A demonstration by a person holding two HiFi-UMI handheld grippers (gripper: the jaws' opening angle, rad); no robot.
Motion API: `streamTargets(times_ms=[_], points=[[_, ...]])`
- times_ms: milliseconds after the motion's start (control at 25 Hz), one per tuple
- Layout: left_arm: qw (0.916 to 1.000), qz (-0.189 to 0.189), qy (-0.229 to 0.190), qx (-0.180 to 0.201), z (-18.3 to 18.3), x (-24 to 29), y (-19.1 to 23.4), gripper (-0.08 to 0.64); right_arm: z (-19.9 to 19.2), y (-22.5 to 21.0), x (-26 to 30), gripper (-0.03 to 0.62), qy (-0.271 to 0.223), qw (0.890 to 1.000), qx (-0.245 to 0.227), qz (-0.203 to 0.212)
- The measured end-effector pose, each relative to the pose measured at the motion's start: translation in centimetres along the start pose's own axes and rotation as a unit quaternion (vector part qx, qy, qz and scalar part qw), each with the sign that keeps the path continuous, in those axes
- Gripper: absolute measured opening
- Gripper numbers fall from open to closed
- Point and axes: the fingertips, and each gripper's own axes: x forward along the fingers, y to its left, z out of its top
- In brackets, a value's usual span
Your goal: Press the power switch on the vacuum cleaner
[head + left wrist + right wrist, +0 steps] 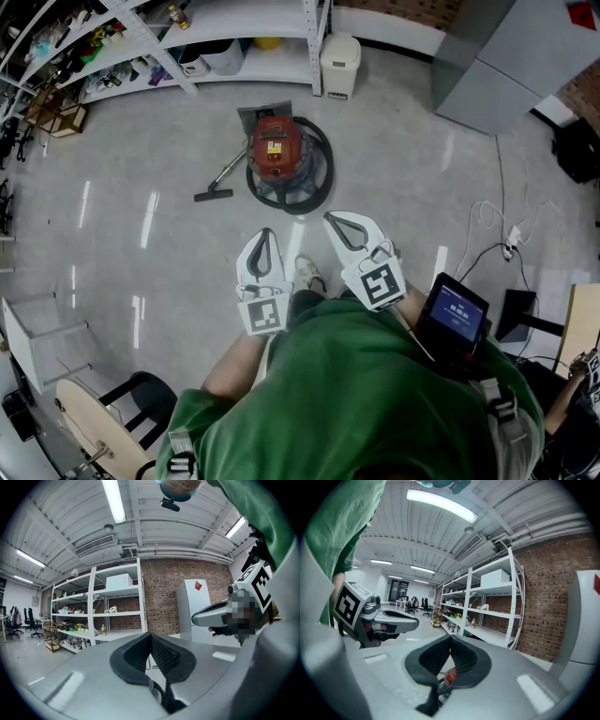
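The red canister vacuum cleaner [277, 150] stands on the floor ahead of me, its black hose [319, 173] looped around it and its floor nozzle [213, 195] lying to the left. Both grippers hang well short of it, held side by side in front of my body. My left gripper [265, 232] is shut with nothing in it, its tips meeting [150, 635]. The right gripper [329, 218] is also shut and empty [450, 637]. A sliver of the red vacuum [449, 677] shows through the right gripper's jaw opening. The switch itself is too small to make out.
White metal shelving [234, 37] with bins and small items lines the far wall, a white waste bin [339, 66] beside it. A grey cabinet [506, 56] stands far right. Cables and a plug [506, 246] lie right; a chair [131, 398] is at my lower left.
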Motion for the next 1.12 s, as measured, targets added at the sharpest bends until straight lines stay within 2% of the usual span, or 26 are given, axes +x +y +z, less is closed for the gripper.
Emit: streamTargets(times_ms=[240, 440, 640, 840, 1120], points=[[0.9999, -0.003, -0.002, -0.011, -0.9, 2.9, 4.9, 0.006, 0.8, -0.3, 5.3, 0.003, 0.011, 1.0, -0.009, -0.004], [0.9998, -0.014, -0.001, -0.012, -1.7, 4.4, 8.0, 0.006, 1.0, -0.1, 9.0, 0.003, 0.021, 1.0, 0.003, -0.017], [0.9998, -0.007, 0.0, -0.019, -2.0, 5.1, 10.7, 0.006, 1.3, 0.1, 12.0, 0.003, 0.022, 1.0, -0.007, -0.011], [0.9997, 0.008, -0.003, -0.025, -2.8, 6.0, 12.8, 0.007, 1.2, -0.7, 14.5, 0.003, 0.025, 1.0, -0.007, -0.007], [0.9985, 0.04, 0.009, -0.036, -3.7, 7.8, 14.3, 0.008, -0.2, -2.1, 17.7, 0.003, 0.04, 0.999, -0.008, 0.02]])
